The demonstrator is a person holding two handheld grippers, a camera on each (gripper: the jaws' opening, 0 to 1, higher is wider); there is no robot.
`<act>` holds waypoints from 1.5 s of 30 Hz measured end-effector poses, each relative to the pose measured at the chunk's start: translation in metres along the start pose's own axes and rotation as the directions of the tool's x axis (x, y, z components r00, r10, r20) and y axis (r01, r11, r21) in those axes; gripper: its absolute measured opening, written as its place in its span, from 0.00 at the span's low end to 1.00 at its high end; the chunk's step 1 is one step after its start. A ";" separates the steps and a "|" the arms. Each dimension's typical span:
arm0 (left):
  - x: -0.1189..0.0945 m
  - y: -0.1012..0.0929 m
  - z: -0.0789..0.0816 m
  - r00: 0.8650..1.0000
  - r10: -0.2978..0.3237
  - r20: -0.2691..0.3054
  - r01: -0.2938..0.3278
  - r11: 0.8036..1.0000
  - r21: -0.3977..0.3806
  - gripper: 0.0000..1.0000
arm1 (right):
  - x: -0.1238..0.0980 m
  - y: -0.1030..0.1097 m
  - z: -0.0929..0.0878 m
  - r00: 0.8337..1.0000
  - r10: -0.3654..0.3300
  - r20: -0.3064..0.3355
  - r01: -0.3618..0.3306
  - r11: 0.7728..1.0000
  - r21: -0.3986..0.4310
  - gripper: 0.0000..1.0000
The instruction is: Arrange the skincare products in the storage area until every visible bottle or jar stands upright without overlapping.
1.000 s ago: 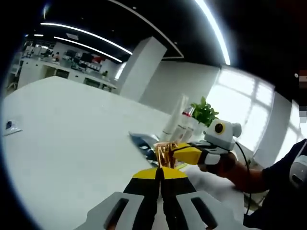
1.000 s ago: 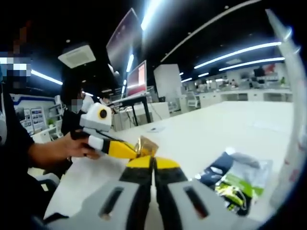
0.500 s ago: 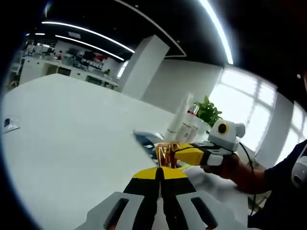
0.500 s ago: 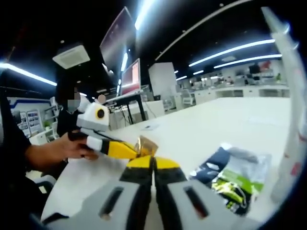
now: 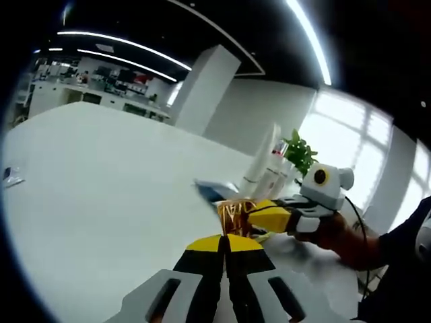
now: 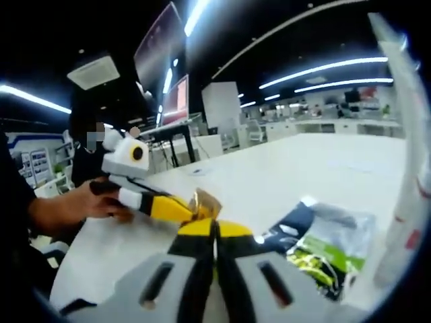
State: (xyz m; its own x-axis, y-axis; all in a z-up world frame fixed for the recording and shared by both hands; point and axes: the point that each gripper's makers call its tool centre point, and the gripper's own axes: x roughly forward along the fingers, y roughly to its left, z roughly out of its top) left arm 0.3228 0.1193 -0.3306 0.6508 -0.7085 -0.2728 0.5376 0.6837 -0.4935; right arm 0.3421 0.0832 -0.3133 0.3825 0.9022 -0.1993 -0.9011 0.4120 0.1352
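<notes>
Both grippers pinch one gold foil packet.
Left gripper (image 5: 225, 237) and right gripper (image 6: 215, 229) clamped on gold packet (image 5: 234, 215) above white table (image 5: 101, 175); sachet (image 6: 323, 252) lies right.

left hand-held gripper (image 5: 224, 243) jaws closed | right hand-held gripper (image 6: 215, 230) jaws closed, tips meeting

Gold foil packet (image 5: 234, 217), navy-and-green pouch (image 6: 323, 245), white table (image 5: 101, 188)

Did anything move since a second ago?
Hardly anything. Both cameras shifted a little, so the views slid. Both grippers, left and right, stay shut on the crinkly gold foil packet between them. The dark-and-green sachet and tall white tubes stayed on the white table.
</notes>
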 end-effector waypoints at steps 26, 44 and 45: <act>0.014 0.020 -0.002 0.996 0.082 -0.046 -0.077 0.992 0.104 0.00 | 0.015 -0.019 -0.015 0.986 -0.115 -0.119 0.076 0.953 -0.293 0.01; 0.017 0.025 -0.008 0.988 0.139 -0.063 -0.124 0.972 0.201 0.01 | 0.016 -0.019 -0.024 0.973 -0.158 -0.169 0.075 0.906 -0.416 0.02; 0.018 0.025 -0.008 0.988 0.143 -0.062 -0.127 0.969 0.210 0.01 | 0.015 -0.017 -0.023 0.971 -0.168 -0.171 0.074 0.889 -0.452 0.02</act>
State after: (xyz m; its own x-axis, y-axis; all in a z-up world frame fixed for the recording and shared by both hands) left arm 0.3435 0.1226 -0.3541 0.6868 -0.6128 -0.3909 0.5510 0.7896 -0.2698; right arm 0.3587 0.0867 -0.3409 0.4879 0.7848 -0.3822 -0.8649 0.3755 -0.3330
